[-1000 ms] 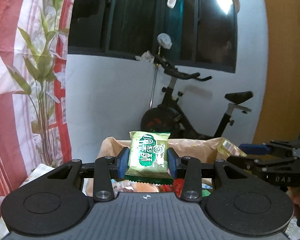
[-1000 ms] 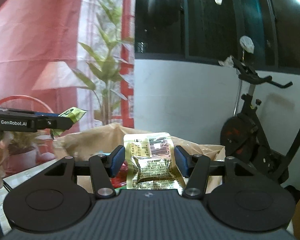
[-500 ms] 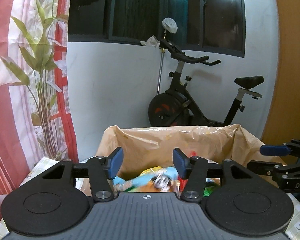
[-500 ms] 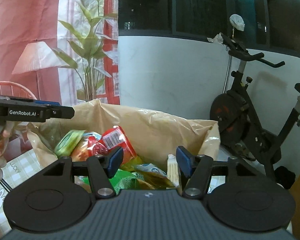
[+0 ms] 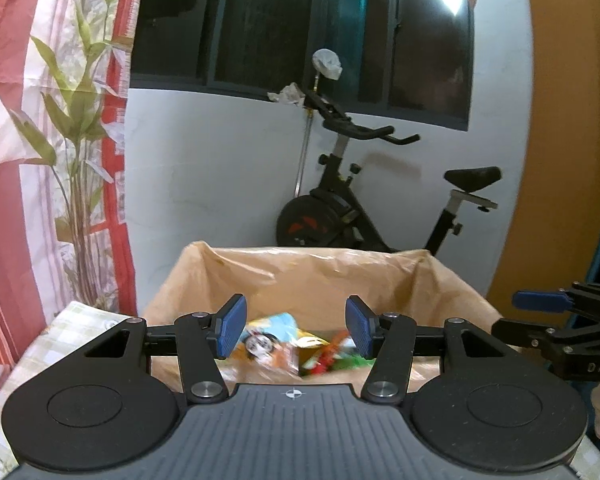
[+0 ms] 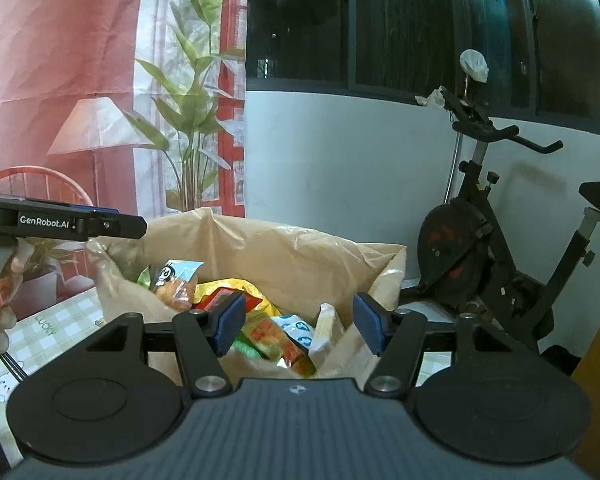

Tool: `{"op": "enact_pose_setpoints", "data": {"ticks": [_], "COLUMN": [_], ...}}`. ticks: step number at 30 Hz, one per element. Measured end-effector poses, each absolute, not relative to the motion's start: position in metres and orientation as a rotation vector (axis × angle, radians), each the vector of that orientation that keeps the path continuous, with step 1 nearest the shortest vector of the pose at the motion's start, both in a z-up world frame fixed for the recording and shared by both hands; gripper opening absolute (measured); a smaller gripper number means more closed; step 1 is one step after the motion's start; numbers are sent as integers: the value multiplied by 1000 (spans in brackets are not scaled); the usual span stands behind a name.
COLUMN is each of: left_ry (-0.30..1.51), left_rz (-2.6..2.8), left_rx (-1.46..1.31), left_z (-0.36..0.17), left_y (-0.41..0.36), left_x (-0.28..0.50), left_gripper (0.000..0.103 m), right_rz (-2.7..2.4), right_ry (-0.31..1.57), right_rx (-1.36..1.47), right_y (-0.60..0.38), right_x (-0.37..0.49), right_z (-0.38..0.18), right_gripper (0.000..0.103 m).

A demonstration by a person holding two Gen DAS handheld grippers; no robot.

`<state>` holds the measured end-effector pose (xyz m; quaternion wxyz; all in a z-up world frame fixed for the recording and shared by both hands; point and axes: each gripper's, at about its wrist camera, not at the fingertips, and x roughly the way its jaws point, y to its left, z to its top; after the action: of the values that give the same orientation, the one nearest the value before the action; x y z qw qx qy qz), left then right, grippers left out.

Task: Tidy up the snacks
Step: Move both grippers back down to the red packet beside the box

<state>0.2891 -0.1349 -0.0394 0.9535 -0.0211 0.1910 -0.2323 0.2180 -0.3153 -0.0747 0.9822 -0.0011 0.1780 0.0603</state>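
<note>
Now left gripper (image 5: pixel 295 329), right gripper (image 6: pixel 298 329), empty, fingers apart, above bag (image 6: pixel 308 256)

**A box on the tabletop**

The tabletop (image 6: pixel 52 332) has a pale green checked cloth (image 5: pixel 80 320) on it. A box lined with a brown bag (image 6: pixel 300 256) stands on the cloth, near the far edge. Snack packets (image 6: pixel 260 320) lie inside it.

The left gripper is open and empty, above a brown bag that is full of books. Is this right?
Not quite: the brown bag holds snack packets, not books, as the right wrist view shows. The left gripper is indeed open and empty above it.
</note>
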Motion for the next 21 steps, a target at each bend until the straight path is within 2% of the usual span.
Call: {"op": "enact_pose_setpoints", "data": {"ticks": [16,21], "left_ry": [488,556], "left_rz": [-590,-639], "left_rx": [-42,-36], "left_z": [-95,-120], "left_y": [-176,-197], "left_x": [232,231], "left_gripper": [57,52], "right_rz": [76,45], "right_ry": [369,426], "right_rx": [37,34], "right_y": [-349,-363], "right_x": [156,146], "right_z": [-106,-133], "right_gripper": [63,62]}}
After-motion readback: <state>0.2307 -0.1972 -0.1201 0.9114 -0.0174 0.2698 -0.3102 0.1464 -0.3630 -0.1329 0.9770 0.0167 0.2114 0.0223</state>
